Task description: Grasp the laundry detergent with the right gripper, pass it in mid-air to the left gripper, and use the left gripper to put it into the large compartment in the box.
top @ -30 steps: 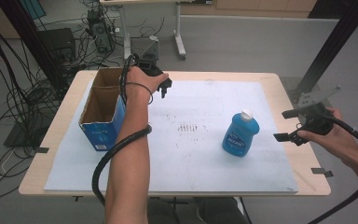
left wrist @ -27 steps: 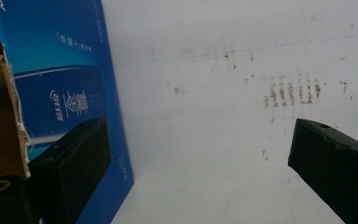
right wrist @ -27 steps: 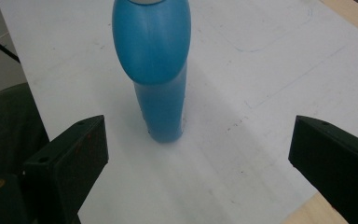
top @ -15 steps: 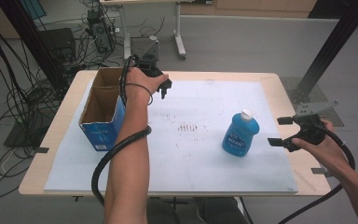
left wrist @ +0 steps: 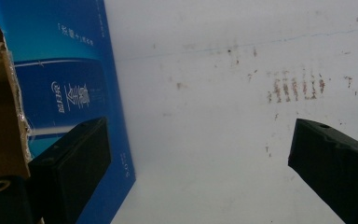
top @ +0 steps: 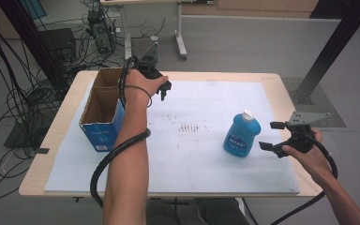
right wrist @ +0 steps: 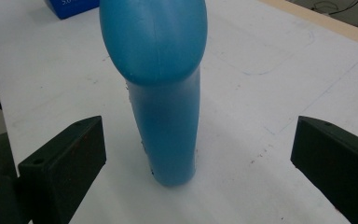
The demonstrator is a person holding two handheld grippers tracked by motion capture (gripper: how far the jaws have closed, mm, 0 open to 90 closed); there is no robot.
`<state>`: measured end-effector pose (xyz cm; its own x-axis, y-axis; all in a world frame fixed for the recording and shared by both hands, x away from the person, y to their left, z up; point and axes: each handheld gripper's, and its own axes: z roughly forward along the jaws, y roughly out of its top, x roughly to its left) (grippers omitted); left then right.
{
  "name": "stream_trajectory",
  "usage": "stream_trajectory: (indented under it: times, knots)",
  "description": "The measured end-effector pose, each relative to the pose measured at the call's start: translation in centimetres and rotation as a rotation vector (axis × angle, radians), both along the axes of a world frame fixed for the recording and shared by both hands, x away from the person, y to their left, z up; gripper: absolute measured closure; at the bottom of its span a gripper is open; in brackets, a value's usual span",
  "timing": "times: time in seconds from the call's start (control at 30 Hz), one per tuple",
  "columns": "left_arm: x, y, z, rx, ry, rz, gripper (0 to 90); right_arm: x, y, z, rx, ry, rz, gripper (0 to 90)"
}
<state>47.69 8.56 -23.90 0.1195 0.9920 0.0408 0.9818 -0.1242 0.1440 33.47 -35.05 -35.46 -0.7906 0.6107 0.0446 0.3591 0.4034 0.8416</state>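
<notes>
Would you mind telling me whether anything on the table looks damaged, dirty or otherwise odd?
Two small things: the white mat carries rows of brownish smudges near its middle, and the cardboard box has a ragged, torn top edge. The blue bottle stands upright, capped, nothing spilled.

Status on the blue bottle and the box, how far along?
Done: nothing yet; blue bottle stands upright on the mat, apart from the open box. In hand: right gripper open beside the bottle, lined up on it. Left gripper open by the box. Left: grasp, lift, likely box it.
</notes>
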Motion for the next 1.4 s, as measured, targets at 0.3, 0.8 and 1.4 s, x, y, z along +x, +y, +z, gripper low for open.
stream_trajectory:
  times: [0.3,0.8,1.4]
  knots:
    - [-0.1,-0.2,-0.4,0.002,0.005,-0.01,6.2,0.0,0.9,-0.9,0.005,-0.028,-0.006,2.8]
    - [0.0,-0.5,-0.8,0.0,0.006,-0.017,6.1,0.2,2.4,-2.4,0.018,-0.066,0.004,2.5]
    - [-0.2,-0.3,-1.1,-0.001,0.01,-0.025,6.1,0.7,4.0,-3.6,0.068,-0.106,0.016,1.6]
